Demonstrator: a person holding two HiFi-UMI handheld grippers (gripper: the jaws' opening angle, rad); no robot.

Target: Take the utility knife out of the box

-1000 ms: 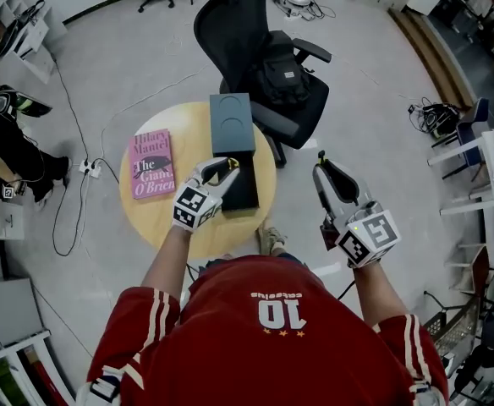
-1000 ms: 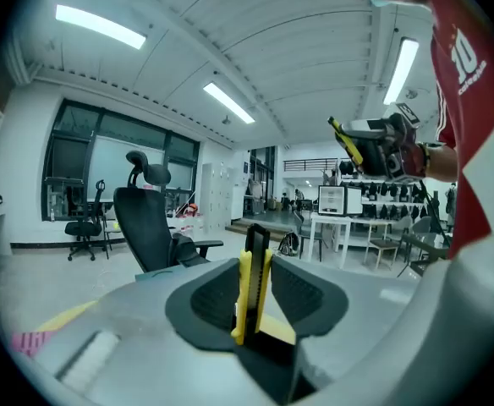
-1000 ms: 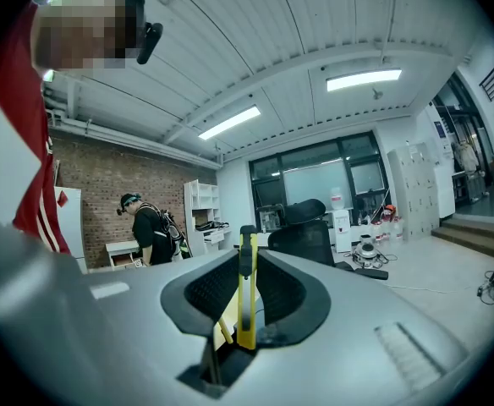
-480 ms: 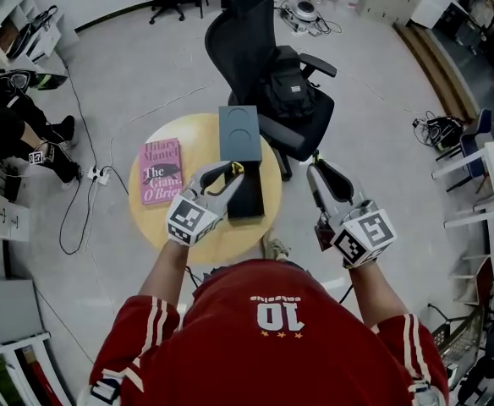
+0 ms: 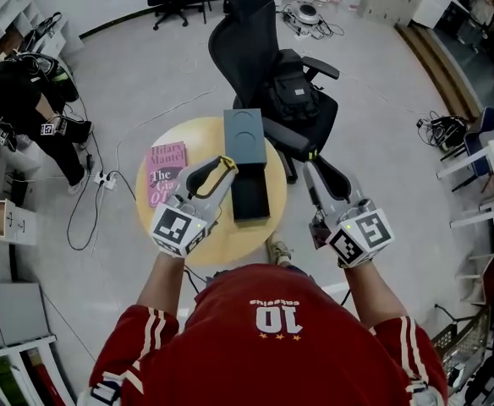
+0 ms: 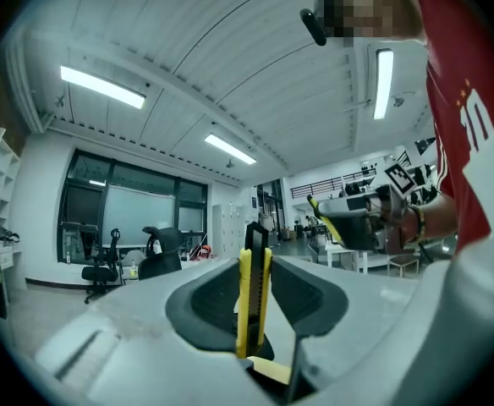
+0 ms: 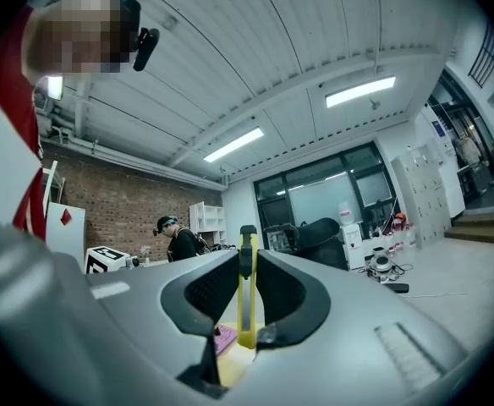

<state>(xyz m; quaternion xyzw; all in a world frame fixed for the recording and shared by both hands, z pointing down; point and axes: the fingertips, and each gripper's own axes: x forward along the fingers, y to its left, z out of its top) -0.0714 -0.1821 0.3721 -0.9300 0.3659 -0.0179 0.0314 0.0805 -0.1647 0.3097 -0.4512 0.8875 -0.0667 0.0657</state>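
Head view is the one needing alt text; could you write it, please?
Seen from above, the left gripper holds a yellow knife over a round table with an open box and pink book; the right gripper holds a yellow tool.

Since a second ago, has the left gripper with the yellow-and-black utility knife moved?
Yes. The left gripper and utility knife have risen toward the camera. The tip is now at the left edge of the dark rectangular box, not over it.
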